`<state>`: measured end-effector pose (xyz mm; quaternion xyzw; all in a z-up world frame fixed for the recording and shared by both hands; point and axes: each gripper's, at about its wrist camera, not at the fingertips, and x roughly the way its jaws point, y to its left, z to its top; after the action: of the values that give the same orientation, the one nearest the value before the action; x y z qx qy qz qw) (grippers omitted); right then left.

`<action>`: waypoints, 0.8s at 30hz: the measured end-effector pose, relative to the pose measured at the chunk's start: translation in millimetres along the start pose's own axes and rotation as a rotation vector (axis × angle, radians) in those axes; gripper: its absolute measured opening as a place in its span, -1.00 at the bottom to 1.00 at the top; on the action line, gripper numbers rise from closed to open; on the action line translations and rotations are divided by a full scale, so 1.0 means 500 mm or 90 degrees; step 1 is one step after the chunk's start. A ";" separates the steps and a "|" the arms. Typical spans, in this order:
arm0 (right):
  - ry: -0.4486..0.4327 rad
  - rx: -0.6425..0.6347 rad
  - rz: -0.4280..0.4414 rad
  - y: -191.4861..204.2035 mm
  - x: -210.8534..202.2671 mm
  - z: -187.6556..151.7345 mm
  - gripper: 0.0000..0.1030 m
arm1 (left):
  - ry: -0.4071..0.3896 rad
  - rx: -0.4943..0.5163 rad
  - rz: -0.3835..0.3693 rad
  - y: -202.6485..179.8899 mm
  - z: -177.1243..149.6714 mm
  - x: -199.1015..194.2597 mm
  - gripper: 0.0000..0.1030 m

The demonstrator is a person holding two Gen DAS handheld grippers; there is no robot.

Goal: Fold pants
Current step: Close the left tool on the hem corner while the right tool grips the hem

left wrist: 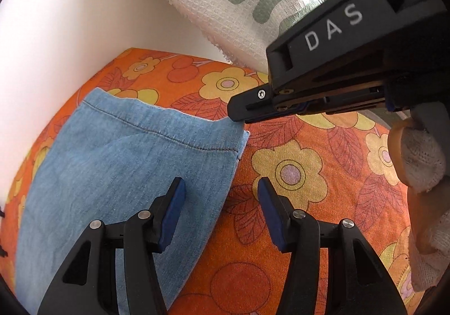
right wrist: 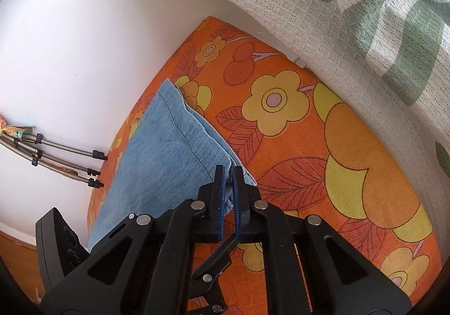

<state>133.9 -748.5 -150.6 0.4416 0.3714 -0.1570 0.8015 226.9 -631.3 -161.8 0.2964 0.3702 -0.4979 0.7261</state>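
The pants (left wrist: 121, 163), light blue denim, are lying flat on an orange flowered cover (left wrist: 309, 174), filling the lower left of the left wrist view and running from the centre down to the lower left in the right wrist view. Only one hemmed end is showing, so how many folds are already made cannot be told. The right gripper (right wrist: 229, 171) is sitting closed on the corner of that hem, a bunch of denim pinched between its blue pads; in the left wrist view it is reaching in from the upper right, its tip meeting the cloth's right corner at mid-frame. It is probably clamping a corner so that the hem can be lifted and carried over without slipping. The left gripper (left wrist: 222, 191) is standing with its jaws apart and nothing between the pads: its left finger (left wrist: 174, 202) is hanging over the denim near the right side edge, its right finger (left wrist: 270, 208) is over the bare cover, so the cloth's edge is running between them, further into the picture than the tips. Likely it is lining up a second grip on that edge. A gloved hand (left wrist: 422, 174) is showing at the right edge of the left wrist view, behind the right gripper. A white waffle cloth (right wrist: 351, 5) with green shapes is hanging across the top of both views, well apart from the pants.
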 end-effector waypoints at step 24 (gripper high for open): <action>0.023 0.019 0.024 -0.013 0.037 -0.005 -0.75 | -0.026 -0.056 -0.056 0.047 0.003 0.000 -0.68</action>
<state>141.5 -748.7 -168.5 0.4632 0.3749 -0.1396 0.7908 249.4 -624.9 -159.4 0.2373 0.3894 -0.5183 0.7235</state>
